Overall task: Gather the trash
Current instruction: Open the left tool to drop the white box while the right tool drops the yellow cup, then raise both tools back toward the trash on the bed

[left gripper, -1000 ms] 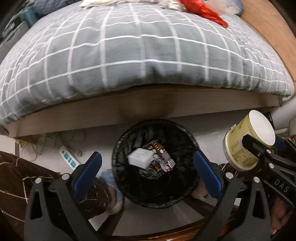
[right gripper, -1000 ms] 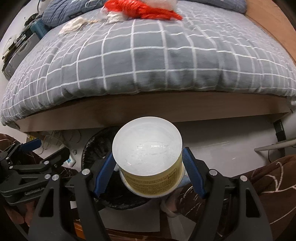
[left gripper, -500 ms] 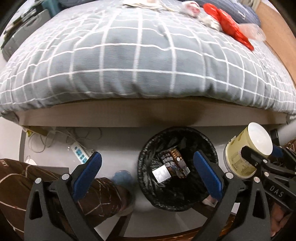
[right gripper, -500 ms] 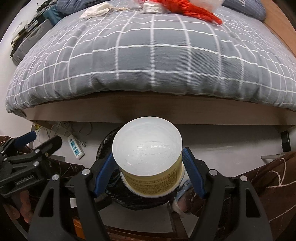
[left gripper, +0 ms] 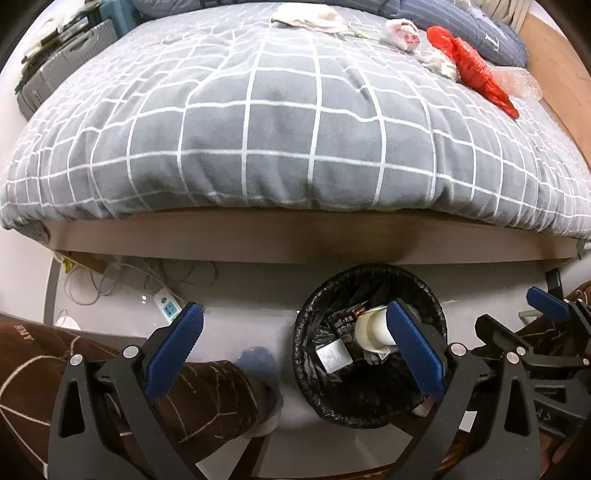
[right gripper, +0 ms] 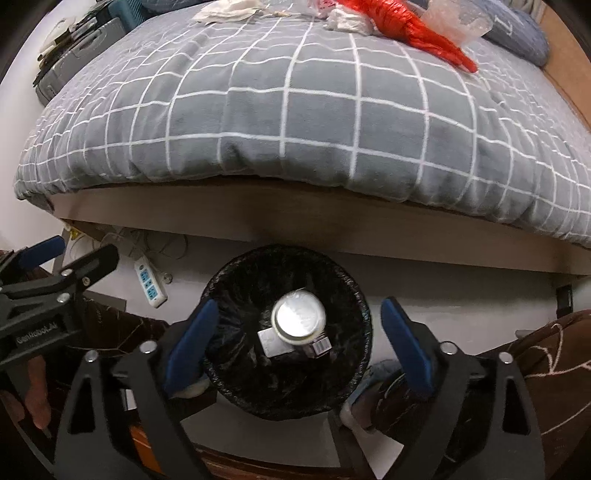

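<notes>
A black-lined trash bin (right gripper: 354, 280) stands on the white floor by the bed; it also shows in the left wrist view (left gripper: 314, 384). A round yellow-and-white cup (right gripper: 298, 317) lies inside it among wrappers, also seen in the left wrist view (left gripper: 371, 326). My right gripper (right gripper: 295, 345) is open and empty right above the bin. My left gripper (left gripper: 295, 350) is open and empty, left of the bin's middle. On the grey checked duvet (left gripper: 280, 122) lie a red bag (left gripper: 469, 70), white crumpled paper (left gripper: 402, 31) and clear plastic (right gripper: 454, 18).
A white power strip (right gripper: 149, 282) with cables lies on the floor under the bed's wooden edge (left gripper: 295, 236). The person's legs in brown trousers (left gripper: 110, 373) and slippered feet (left gripper: 258, 365) flank the bin. A grey suitcase (left gripper: 62, 62) stands far left.
My right gripper has opened and the cup has dropped from it into the bin. Both grippers have risen, so more of the bed shows.
</notes>
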Demonstrator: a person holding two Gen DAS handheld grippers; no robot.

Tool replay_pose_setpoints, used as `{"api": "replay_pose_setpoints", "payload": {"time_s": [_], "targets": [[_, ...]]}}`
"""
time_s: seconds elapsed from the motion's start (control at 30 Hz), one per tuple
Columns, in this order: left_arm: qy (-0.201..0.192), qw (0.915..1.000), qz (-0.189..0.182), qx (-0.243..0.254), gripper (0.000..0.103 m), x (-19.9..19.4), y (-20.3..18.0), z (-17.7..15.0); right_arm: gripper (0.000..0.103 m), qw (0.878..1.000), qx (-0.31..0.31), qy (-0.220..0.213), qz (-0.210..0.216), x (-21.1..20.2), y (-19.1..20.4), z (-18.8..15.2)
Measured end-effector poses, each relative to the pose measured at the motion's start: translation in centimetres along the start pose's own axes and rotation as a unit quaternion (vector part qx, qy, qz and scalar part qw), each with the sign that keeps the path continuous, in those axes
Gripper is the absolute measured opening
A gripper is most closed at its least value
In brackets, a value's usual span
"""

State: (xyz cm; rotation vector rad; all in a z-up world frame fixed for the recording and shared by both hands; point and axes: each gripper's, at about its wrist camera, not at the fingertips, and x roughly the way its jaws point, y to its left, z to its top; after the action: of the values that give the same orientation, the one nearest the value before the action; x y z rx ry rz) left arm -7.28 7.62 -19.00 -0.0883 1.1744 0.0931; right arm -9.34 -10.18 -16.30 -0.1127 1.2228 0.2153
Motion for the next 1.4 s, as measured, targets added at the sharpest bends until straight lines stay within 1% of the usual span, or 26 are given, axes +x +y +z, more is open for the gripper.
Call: {"api": "replay_pose_setpoints", "payload": {"time_s": [0.1, 0.2, 0.37, 0.5, 0.7, 0.87, 1.13, 1.4], "targets": [[-0.003, 1.0000, -0.004, 0.001, 0.097, -0.3, -0.3, 0.3, 0.093, 1.000, 0.008, -0.013, -0.008, -0.6, -0.9, 0.4], [-0.012, 0.9999, -0.007, 0.003, 0.097, -0.7, -0.6, 0.7, 0.096, 0.999, 0.009, -0.038, -0.024, -1.7, -1.5, 0.9], [-0.033, 0.9992, -0.017, 0.011, 0.097, -1.7, -1.5, 1.9, 0.096, 0.996, 0.017, -0.077, -0.043, -4.0, -4.2, 1.8], [-0.055, 0.9981, -0.023, 0.018, 0.097, -2.7, -2.4, 3.2, 0.096, 0.993, 0.033, -0.107, -0.049, -5.5, -5.8, 2.7], [-0.088, 0.9958, -0.018, 0.019, 0.097, -3.9, -2.8, 5.9, 0.096, 0.984, 0.044, -0.157, -0.071, -7.5, -7.6, 5.2], [-0.111, 0.9935, -0.017, 0.018, 0.097, -4.2, -2.7, 8.5, 0.096, 0.977, 0.062, -0.188, -0.082, -8.7, -9.5, 7.6], [-0.126, 0.9918, -0.018, 0.010, 0.097, -4.2, -2.3, 12.0, 0.096, 0.973, 0.072, -0.205, -0.084, -9.1, -10.9, 10.7], [-0.143, 0.9895, -0.012, 0.018, 0.097, -4.1, -2.7, 15.8, 0.096, 0.968, 0.072, -0.222, -0.091, -8.9, -11.2, 14.0]]}}
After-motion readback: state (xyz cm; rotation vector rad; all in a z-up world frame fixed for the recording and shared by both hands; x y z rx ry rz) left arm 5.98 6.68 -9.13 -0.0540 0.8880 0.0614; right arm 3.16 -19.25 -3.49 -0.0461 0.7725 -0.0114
